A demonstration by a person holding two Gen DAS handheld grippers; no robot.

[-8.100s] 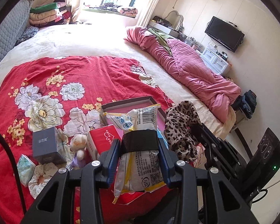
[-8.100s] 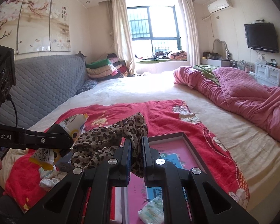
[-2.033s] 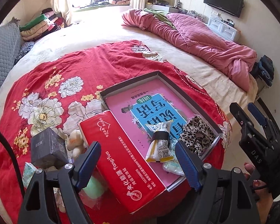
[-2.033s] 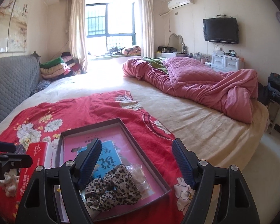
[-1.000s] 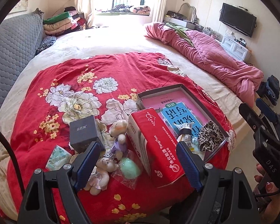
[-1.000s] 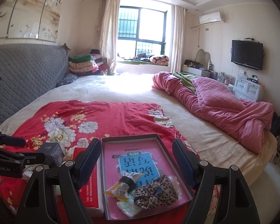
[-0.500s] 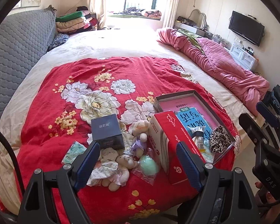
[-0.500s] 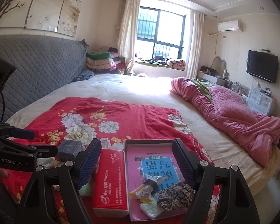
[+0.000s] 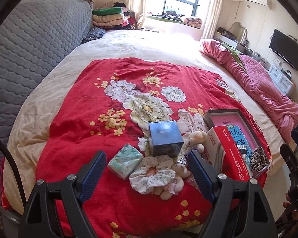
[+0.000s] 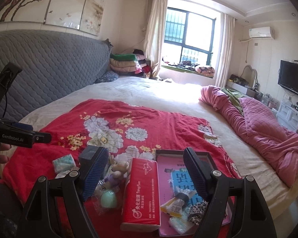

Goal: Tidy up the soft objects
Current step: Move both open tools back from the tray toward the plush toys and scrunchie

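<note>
My left gripper (image 9: pixel 147 172) is open above a floral scrunchie (image 9: pixel 153 173), a teal tissue pack (image 9: pixel 125 163) and small teddy bears (image 9: pixel 195 138), touching none of them. A dark blue box (image 9: pixel 165 136) stands just beyond. My right gripper (image 10: pixel 146 173) is open and empty over the red tissue pack (image 10: pixel 142 196). To the right of that pack lies the shallow box tray (image 10: pixel 164 152) holding a book, a leopard scrunchie (image 10: pixel 197 211), a snack packet (image 10: pixel 177 201) and a small tissue pack (image 10: pixel 178 225). A green ball in a clear bag (image 10: pixel 108 199) lies left of the red pack.
Everything rests on a red floral blanket (image 9: pixel 117 91) over a wide bed. A pink quilt (image 9: pixel 268 91) is bunched at the right, a grey padded headboard (image 9: pixel 29 45) on the left. The bed's near edge drops off close to the tray. A person's hand (image 10: pixel 0 154) holds the left gripper.
My left gripper has swung left from the red pack and tray to over the scrunchie, tissue pack and bears. The right gripper has also shifted left. Both stay open.
</note>
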